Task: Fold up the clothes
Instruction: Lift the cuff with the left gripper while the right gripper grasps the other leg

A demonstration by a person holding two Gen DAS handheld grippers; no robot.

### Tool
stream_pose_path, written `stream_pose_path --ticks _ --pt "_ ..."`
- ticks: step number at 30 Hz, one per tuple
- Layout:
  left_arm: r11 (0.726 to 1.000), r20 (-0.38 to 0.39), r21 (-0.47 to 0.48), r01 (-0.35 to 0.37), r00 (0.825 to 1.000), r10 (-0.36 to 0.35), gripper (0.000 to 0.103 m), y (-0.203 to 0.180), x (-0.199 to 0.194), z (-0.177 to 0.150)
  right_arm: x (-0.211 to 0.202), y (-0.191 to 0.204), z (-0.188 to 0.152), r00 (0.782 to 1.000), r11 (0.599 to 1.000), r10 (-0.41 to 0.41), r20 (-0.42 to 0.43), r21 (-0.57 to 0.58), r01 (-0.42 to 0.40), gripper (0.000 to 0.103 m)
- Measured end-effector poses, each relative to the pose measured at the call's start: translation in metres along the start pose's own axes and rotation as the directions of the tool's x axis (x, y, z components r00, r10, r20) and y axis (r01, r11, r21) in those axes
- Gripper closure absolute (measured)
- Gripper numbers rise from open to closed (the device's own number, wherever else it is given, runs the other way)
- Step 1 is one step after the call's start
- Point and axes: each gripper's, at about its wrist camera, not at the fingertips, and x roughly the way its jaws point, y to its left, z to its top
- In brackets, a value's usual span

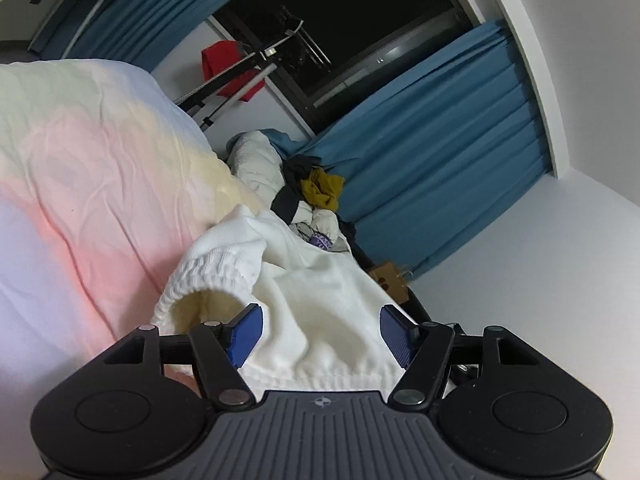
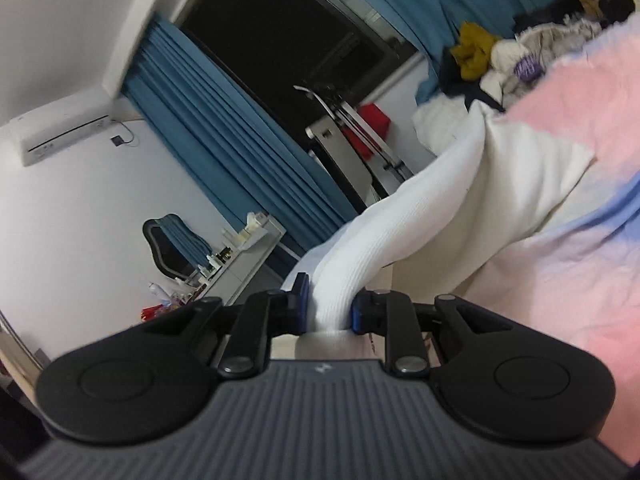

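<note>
White garment lies bunched on the pastel bedsheet directly ahead of your left gripper, whose blue pads stand wide apart over the cloth, gathered cuff just beyond the left pad. Your right gripper is clamped on a ribbed fold, which stretches forward and rightward toward the bed.

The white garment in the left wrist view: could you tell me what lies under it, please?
The white garment rests on the pastel bedsheet, visible beside it. Whatever lies directly beneath its folds is covered.
</note>
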Motion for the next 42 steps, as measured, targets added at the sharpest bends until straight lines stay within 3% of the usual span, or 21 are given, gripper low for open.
stream_pose_path --ticks 4,9,15,16,19,22,24,29,34,38,42 --pt "0.999 -0.052 -0.034 -0.037 0.998 0.035 0.034 0.01 0.003 -0.003 -0.016 -0.003 -0.014 0.995 0.994 -0.096 -0.03 0.055 0.098 0.08" --pt "0.991 -0.119 -0.061 -0.116 0.987 0.108 0.031 0.028 0.022 -0.009 -0.016 -0.03 -0.043 0.961 0.957 -0.216 -0.172 0.156 0.243 0.081" --pt "0.975 -0.105 -0.027 -0.221 0.971 0.217 0.032 0.039 0.059 -0.002 -0.017 -0.029 -0.052 0.97 0.971 -0.201 -0.14 0.103 0.216 0.081" --pt "0.971 -0.1 -0.02 -0.239 0.967 0.236 0.035 0.041 0.066 0.0 -0.015 -0.029 -0.055 0.969 0.971 -0.204 -0.138 0.095 0.218 0.081" --pt "0.958 -0.084 -0.002 -0.287 0.955 0.286 0.066 0.045 0.084 0.006 -0.008 -0.039 -0.064 0.966 0.966 -0.214 -0.149 0.115 0.231 0.081" --pt "0.958 -0.059 -0.014 -0.287 0.957 0.285 0.082 0.048 0.094 0.022 -0.004 -0.046 -0.072 0.954 0.958 -0.255 -0.16 0.095 0.272 0.082" --pt "0.961 -0.055 -0.025 -0.277 0.96 0.275 0.088 0.046 0.096 0.037 -0.004 -0.042 -0.074 0.957 0.962 -0.242 -0.157 0.09 0.258 0.082" --pt "0.971 0.055 0.025 -0.239 0.97 0.238 0.093 0.019 0.07 0.097 -0.001 -0.011 -0.085 0.97 0.979 -0.164 -0.178 0.09 0.182 0.082" --pt "0.966 0.125 0.141 -0.216 0.972 0.199 0.094 -0.017 0.043 0.193 0.029 0.046 -0.106 0.983 0.988 0.028 -0.182 0.156 0.001 0.086" --pt "0.929 0.179 0.249 -0.272 0.956 0.232 0.094 -0.041 0.029 0.264 0.082 0.106 -0.132 0.962 0.968 0.198 -0.186 0.193 -0.161 0.088" --pt "0.847 0.224 0.335 -0.412 0.908 0.353 0.094 -0.021 0.041 0.322 0.151 0.15 -0.162 0.922 0.936 0.318 -0.221 0.225 -0.269 0.089"
